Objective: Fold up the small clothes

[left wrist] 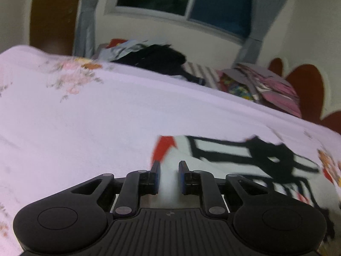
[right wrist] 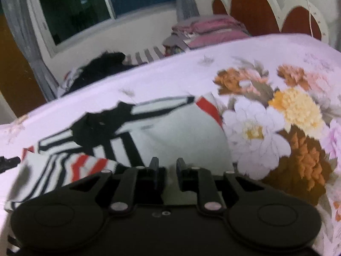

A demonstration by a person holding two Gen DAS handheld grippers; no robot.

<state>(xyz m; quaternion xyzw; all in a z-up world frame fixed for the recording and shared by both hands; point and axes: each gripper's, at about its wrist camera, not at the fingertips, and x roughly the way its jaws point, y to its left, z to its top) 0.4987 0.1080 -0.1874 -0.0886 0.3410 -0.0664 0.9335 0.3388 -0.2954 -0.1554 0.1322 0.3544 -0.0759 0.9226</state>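
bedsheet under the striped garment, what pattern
Pale pink bedsheet with large flowers, clearest in the right wrist view.

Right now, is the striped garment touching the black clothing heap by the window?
Apart. The right wrist view shows a clear band of floral bedsheet between the striped garment and the black clothing heap.

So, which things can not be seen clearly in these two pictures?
- Left wrist view: the white garment with black and red stripes is smeared by motion blur; the left tongs body hides its near edge, so a grip is unclear.
- Right wrist view: the right tongs body covers the cloth's near edge.
- The dark clothes pile is too blurred to identify.
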